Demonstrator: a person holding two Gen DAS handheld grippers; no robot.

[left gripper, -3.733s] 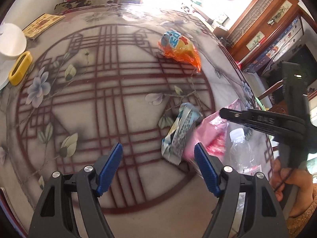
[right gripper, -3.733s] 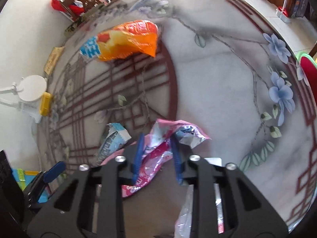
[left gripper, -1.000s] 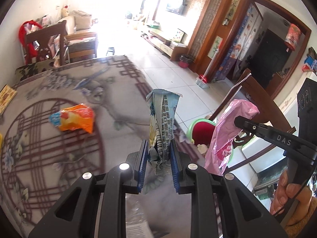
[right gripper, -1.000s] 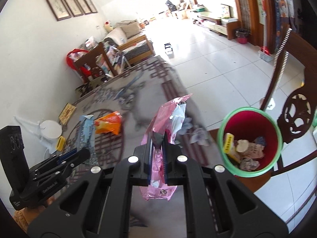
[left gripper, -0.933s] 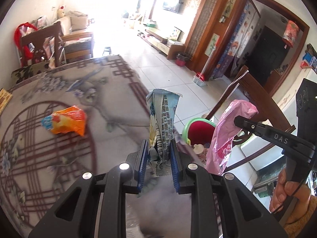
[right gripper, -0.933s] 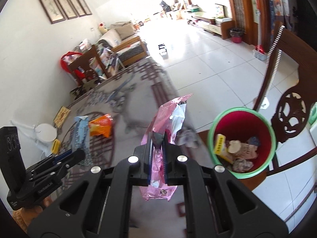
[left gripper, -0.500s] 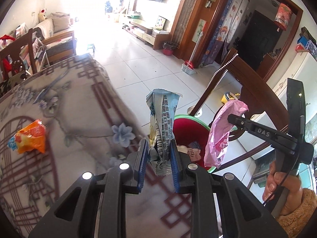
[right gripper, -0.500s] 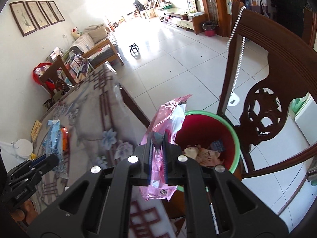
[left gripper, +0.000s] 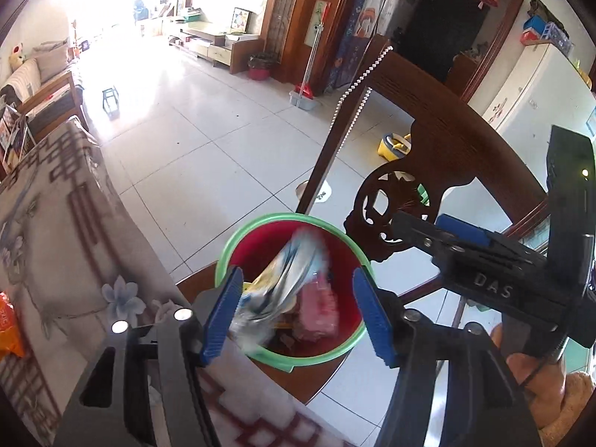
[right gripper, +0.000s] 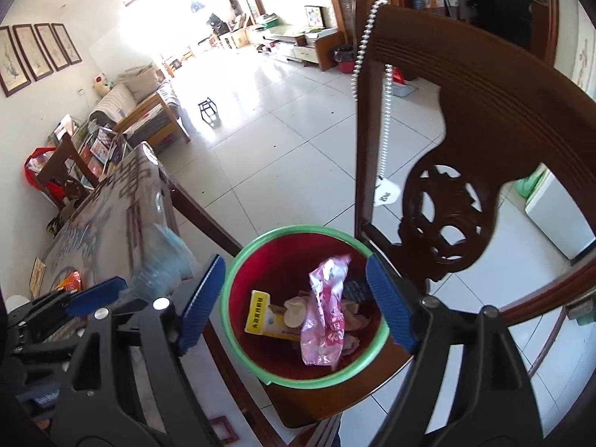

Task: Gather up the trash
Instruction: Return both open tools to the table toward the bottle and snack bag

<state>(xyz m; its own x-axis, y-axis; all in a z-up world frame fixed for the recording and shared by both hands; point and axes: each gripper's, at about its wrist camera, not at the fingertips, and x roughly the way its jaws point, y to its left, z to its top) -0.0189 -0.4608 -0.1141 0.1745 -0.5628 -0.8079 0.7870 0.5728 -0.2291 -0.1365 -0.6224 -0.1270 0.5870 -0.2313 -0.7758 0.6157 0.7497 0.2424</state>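
Both grippers hang over the red bin on the chair seat beside the worktop edge. Left gripper: fingers opening, the blue-white wrapper blurred between them, untouched. Right gripper: fingers opening, the pink wrapper inside the bin.

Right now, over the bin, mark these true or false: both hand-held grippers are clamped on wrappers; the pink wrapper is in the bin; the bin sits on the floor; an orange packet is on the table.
1. Both hand-held grippers clamp wrappers: false. The left hand-held gripper and right hand-held gripper are opening, pads touching nothing; the blue-white wrapper is blurred between the left's.
2. The pink wrapper is in the bin: true.
3. The bin sits on the floor: false. It stands on a wooden chair seat.
4. An orange packet is on the table: true.
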